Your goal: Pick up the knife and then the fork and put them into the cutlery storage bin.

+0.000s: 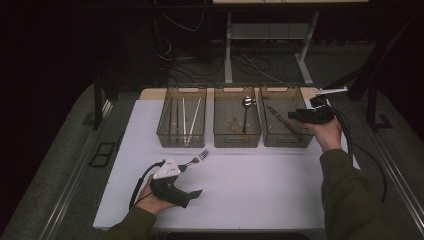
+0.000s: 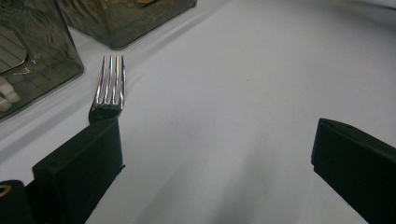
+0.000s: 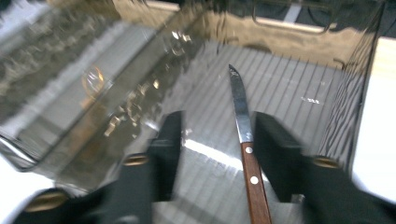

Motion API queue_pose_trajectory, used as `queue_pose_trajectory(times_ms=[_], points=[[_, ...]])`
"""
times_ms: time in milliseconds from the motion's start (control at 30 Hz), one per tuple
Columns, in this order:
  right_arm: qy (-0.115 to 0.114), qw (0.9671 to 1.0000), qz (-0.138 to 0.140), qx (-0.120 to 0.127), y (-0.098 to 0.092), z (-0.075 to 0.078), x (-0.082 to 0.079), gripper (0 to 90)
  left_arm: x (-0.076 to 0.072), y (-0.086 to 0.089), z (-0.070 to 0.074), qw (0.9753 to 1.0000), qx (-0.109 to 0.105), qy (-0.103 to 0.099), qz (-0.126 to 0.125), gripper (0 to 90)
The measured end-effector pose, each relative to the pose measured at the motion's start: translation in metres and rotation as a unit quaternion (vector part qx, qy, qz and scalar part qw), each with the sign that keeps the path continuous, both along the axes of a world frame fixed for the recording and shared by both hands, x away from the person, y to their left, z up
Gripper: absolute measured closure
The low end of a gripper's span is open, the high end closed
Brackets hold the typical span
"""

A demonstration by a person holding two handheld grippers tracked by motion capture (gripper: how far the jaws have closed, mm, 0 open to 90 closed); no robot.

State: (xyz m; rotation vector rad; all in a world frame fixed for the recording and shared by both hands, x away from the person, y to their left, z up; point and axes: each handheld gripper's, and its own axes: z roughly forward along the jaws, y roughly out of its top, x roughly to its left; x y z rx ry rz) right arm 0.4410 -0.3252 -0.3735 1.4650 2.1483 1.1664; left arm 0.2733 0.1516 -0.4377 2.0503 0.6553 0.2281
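Over at the right-hand bin (image 1: pixel 281 137), the right tool (image 1: pixel 298 115) hangs above the rim with its jaws apart, and in the right gripper view a knife (image 3: pixel 243 133) with a brown riveted handle lies on the ribbed floor of that bin between the jaws, closer to one of them; I cannot tell whether it touches. Nearer the person, the left tool (image 1: pixel 192 194) sits low over the white tabletop (image 1: pixel 250 180), jaws wide apart and gripping nothing. A fork (image 1: pixel 198 158) lies on the tabletop just in front of the bins, tines pointing toward them. From the left gripper view the fork (image 2: pixel 110 88) lies just beyond one jaw's tip. A spoon (image 1: pixel 246 111) rests in the middle bin (image 1: pixel 237 138).
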Motion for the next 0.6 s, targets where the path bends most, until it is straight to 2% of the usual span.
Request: queue_pose_trajectory(times_ms=[133,367,467,600], points=[[-0.026,0.9989,0.027,0.027,-0.001,0.005,-0.021,37.7,0.002,0.003,0.001,0.9999,0.016,-0.003,-0.001,1.3],[-0.075,0.9945,0.064,0.034,0.008,0.004,-0.065,20.8,0.006,0.012,0.004,0.9996,0.025,-0.002,0.014,5.4],[-0.085,0.9936,0.068,0.031,0.013,0.001,-0.083,18.6,0.007,0.014,0.005,0.9994,0.029,-0.001,0.019,9.9],[-0.085,0.9921,0.088,0.029,0.018,-0.007,-0.106,18.6,0.01,0.016,0.006,0.9991,0.035,0.005,0.025,14.3]])
